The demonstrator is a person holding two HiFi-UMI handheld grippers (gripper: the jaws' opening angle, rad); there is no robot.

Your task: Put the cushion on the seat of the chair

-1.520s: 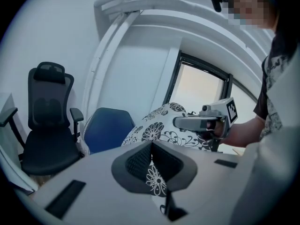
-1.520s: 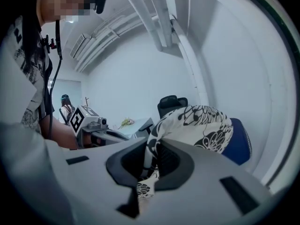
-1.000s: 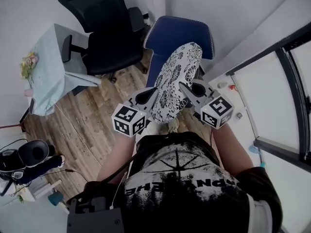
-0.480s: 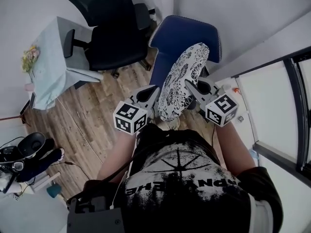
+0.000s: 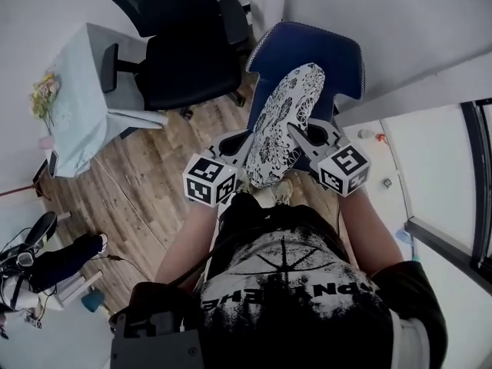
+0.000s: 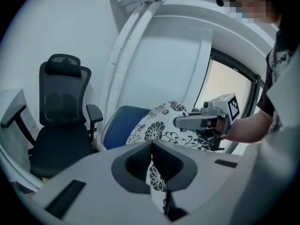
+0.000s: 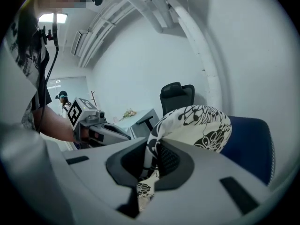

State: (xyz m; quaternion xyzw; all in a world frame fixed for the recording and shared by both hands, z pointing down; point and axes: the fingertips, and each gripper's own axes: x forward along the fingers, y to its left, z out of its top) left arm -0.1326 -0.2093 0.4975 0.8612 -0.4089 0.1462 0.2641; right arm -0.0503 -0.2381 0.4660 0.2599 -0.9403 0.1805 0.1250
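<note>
**Q:** What stands around the fingers?

**A:** Beyond my fingertips is the blue chair (image 5: 307, 48). To its left are a black office chair (image 5: 184, 68) and a desk (image 5: 77, 106).

**Q:** Hand pose and grip?

**A:** Both hands point forward and slightly down. My left fingers (image 6: 138, 161) and right fingers (image 7: 171, 161) each clench an edge of the cushion (image 5: 280, 121), which stands on edge between them.
</note>
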